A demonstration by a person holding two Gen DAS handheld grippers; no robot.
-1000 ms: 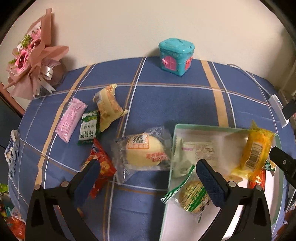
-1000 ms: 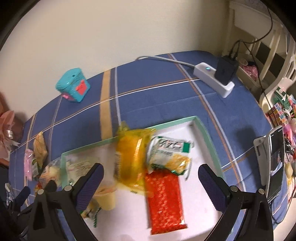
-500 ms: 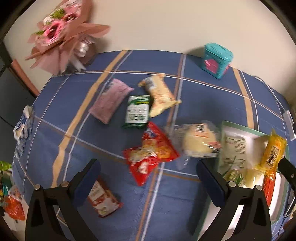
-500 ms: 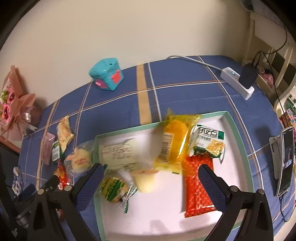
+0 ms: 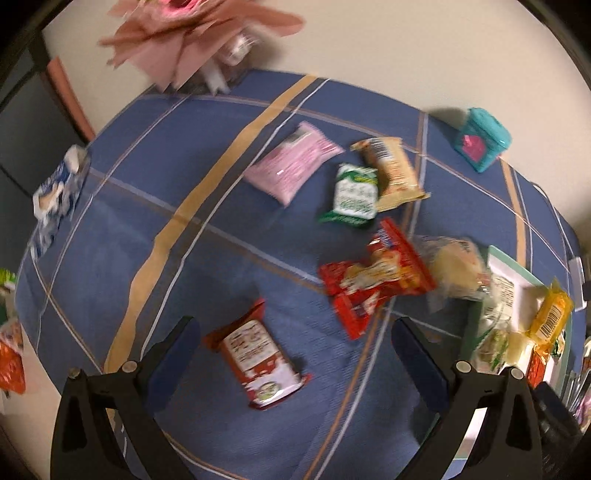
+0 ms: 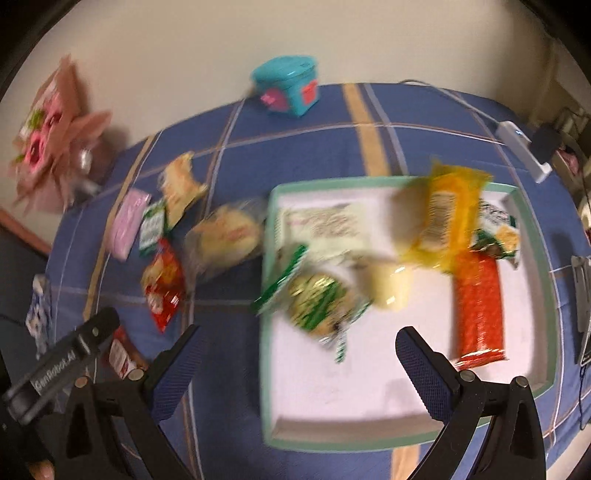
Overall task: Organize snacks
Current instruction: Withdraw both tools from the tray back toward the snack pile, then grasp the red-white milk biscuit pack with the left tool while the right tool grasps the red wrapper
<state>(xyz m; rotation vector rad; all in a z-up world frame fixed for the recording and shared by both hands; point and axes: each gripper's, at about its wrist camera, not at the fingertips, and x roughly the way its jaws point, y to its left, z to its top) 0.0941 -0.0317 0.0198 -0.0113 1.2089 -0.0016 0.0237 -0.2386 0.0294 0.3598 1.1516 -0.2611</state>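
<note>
Loose snacks lie on the blue plaid cloth: a red-and-white pack, a red chips bag, a clear-wrapped bun, a green pack, a tan pack and a pink pack. My left gripper is open above the red-and-white pack, holding nothing. The green-rimmed white tray holds a yellow pack, a long red pack, a green noodle pack and others. My right gripper hangs open over the tray's near left part, empty.
A teal toy box stands at the back near the wall. A pink bouquet sits at the back left corner. A white power strip with a cable lies at the right, and a blue-white carton at the left edge.
Both views have swung left. The left gripper has moved left and nearer, so the red-and-white pack now lies between its fingers. The right gripper has shifted toward the tray's left side.
</note>
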